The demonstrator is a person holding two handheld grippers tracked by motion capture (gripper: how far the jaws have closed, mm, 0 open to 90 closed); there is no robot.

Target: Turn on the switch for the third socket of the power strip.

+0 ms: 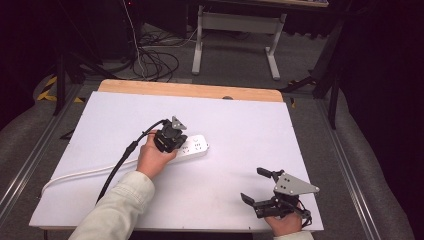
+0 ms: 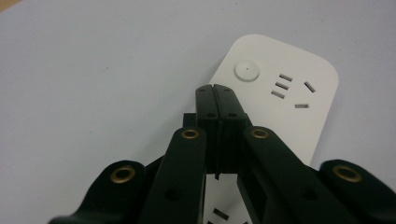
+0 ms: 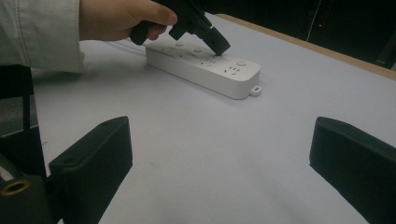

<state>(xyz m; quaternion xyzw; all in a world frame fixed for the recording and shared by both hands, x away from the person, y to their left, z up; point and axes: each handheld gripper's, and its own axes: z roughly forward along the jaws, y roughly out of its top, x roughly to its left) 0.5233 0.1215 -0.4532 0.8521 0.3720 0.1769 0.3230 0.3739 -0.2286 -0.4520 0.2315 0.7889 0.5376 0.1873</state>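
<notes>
The white power strip [image 1: 192, 147] lies flat on the white table [image 1: 90, 115], a little left of its middle, and it serves here as the landmark. Its own white cord [image 1: 75, 175] runs away from its left end toward the near left edge of the table. The left gripper [image 1: 175, 141] stands directly above the strip, pointing down at its top face, and its two jaws are pressed together with nothing between them. In the left gripper view the closed tips [image 2: 217, 93] sit just short of the round switch button [image 2: 246, 71] at the end of the strip, beside the last group of socket slots [image 2: 290, 91]. Whether the tips already touch the plastic I cannot say surely; in the right gripper view they seem to rest on it or hover very close. The right gripper [image 1: 260, 187] is well apart from the strip, near the front right corner of the table, and its jaws stand wide open and hold nothing. I judge that the step in hand is to press a switch on the strip with the closed left jaws used as one blunt finger. The next move probably calls for a small shift of the tips along the strip until they are over the button, then a straight push down, gentle enough that the strip does not slide.
</notes>
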